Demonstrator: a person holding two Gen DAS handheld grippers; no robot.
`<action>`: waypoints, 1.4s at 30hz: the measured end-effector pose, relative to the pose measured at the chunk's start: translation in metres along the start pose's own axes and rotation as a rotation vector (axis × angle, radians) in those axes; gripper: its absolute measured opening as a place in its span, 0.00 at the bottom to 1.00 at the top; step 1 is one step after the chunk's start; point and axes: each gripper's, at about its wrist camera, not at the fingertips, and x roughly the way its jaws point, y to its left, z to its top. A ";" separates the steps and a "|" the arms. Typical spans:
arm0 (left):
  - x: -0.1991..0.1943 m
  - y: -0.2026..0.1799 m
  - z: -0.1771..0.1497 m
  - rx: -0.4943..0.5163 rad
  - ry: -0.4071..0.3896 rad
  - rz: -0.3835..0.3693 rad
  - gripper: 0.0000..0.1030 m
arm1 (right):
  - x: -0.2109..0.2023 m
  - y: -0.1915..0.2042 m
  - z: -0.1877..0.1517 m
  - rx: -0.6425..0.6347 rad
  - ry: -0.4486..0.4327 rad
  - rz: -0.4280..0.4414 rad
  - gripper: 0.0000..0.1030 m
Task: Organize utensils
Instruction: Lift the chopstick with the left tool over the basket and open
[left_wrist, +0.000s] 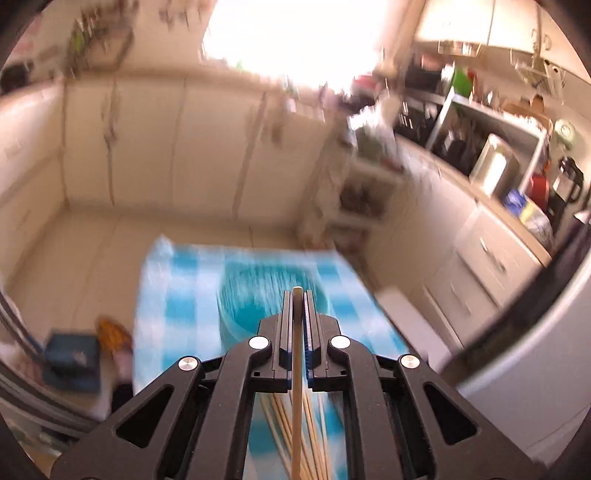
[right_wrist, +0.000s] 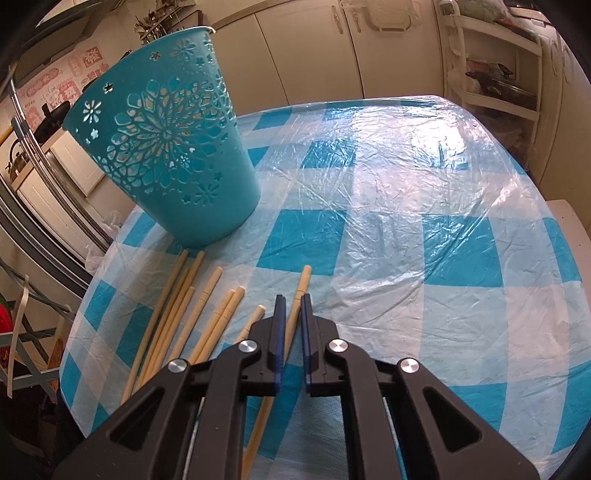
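My left claw (left_wrist: 296, 295) grips 1 chopstick (left_wrist: 296, 369), with the blurred basket (left_wrist: 236, 291) just ahead below its tip. I lower it tip-first inside the rim. My right claw (right_wrist: 291, 301) stands open astride another chopstick (right_wrist: 295, 314) on the table (right_wrist: 443, 258).

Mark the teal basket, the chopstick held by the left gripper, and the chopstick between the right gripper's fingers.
teal basket (right_wrist: 162, 147), right wrist view, on its patterned side wall.
held chopstick (left_wrist: 296, 306), left wrist view, near its tip.
right chopstick (right_wrist: 302, 282), right wrist view, on its far end.
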 end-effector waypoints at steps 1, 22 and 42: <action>0.005 -0.007 0.011 -0.003 -0.044 0.009 0.05 | -0.001 -0.001 0.000 0.004 -0.001 0.005 0.07; 0.093 0.006 0.035 -0.073 -0.308 0.277 0.05 | -0.001 -0.005 -0.002 0.014 -0.007 0.022 0.07; 0.096 0.000 0.032 -0.044 -0.300 0.278 0.05 | -0.001 -0.005 -0.003 0.013 -0.007 0.024 0.08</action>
